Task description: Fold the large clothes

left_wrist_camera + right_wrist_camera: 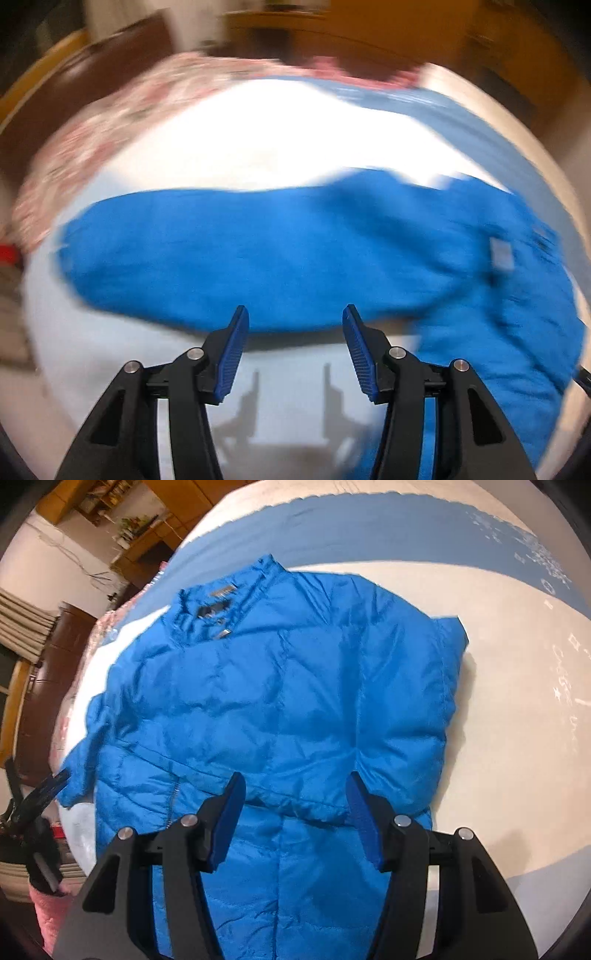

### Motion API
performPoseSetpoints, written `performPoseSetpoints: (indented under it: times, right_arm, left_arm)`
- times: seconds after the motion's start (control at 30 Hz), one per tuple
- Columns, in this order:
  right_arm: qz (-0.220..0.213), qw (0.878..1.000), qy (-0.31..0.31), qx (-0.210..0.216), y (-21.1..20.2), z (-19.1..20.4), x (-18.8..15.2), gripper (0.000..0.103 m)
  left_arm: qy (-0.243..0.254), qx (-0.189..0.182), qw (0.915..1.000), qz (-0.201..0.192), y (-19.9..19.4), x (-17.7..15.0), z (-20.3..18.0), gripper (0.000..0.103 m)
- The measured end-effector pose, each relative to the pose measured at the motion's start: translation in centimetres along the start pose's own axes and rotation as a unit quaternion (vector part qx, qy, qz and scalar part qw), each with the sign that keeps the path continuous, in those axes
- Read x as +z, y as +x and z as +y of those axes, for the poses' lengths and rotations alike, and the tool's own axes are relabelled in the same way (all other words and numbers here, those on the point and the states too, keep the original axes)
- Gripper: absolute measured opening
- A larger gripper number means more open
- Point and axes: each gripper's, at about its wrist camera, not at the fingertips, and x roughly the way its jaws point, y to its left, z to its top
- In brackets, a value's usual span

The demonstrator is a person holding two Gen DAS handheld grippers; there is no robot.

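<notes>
A bright blue puffer jacket [280,701] lies flat on the bed, collar [218,605] at the far end. Its right sleeve looks folded over the body; its left sleeve [258,251] stretches sideways across the sheet. My left gripper [295,317] is open and empty, hovering just before the sleeve's near edge; the view is blurred. It also shows at the left edge of the right wrist view [48,786]. My right gripper [295,786] is open and empty above the jacket's lower body.
The bed has a white and light blue sheet [498,709] and a pink floral quilt [92,140] at its far side. Dark wooden furniture [48,672] stands beyond the bed. A pink item [48,912] lies by the bed's near left corner.
</notes>
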Motion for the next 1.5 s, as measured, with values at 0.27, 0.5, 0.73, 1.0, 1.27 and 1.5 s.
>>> performPoseSetpoints:
  times: [0.27,0.5,0.73,1.0,1.27,1.5]
  right_arm:
    - [0.0,1.0,0.002,-0.014,1.0,1.6,0.8,0.057]
    - [0.002,1.0,0.012,-0.026,1.6,2.4,1.0,0.057]
    - [-0.002,0.999,0.017,-0.039,1.4,2.2,0.9,0.057]
    - [0.028,0.997,0.044,-0.05,4.5,-0.1,0.9,0.057]
    - [0.03,0.998,0.057,-0.026,4.1,-0.6,1.4,0.06]
    - [0.005,0.999,0.053,-0.008,1.4,-0.9,0.6,0.059]
  left_arm:
    - [-0.192,0.021,0.9806,0.033,2.1,-0.5,18.1,0.058]
    - [-0.274,-0.067,0.9589,0.032,5.5,-0.1,22.3,0.064]
    - [-0.29,-0.07,0.9544,0.009,6.4,1.1,22.7,0.067]
    - [-0.294,-0.068,0.953,-0.028,5.4,1.5,22.5,0.022]
    - [-0.228,-0.102,0.9612,-0.117,-0.7,3.2,16.8,0.02]
    - [-0.079,-0.15,0.9707,-0.17,-6.8,5.2,4.5,0.019]
